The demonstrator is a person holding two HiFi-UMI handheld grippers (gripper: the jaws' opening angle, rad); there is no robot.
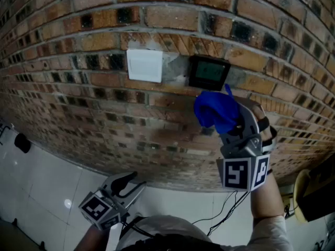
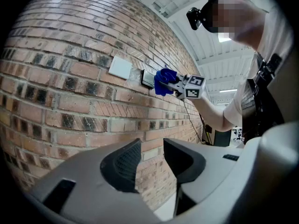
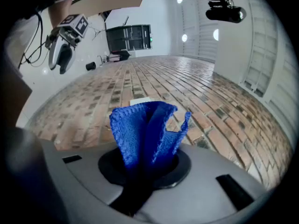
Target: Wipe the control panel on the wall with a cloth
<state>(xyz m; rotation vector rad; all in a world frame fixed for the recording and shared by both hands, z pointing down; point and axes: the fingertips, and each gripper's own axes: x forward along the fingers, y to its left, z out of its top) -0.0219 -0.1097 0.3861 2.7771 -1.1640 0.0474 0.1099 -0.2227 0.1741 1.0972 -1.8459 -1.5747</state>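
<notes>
1. On the brick wall (image 1: 78, 103), the control panel (image 1: 209, 72) sits at 12 o'clock of the cloth (image 1: 215, 111); whether they touch is unclear.
2. The right gripper (image 3: 145, 164) clamps the cloth, which hides its jaw tips.
3. At 7 o'clock, the left gripper (image 2: 152, 160) is empty, its jaws slightly apart.

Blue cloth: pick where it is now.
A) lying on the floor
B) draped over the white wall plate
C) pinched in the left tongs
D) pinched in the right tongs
D: the blue cloth sticks up bunched from the right tongs, which are shut on it, while the left tongs stand open with nothing between them.
</notes>
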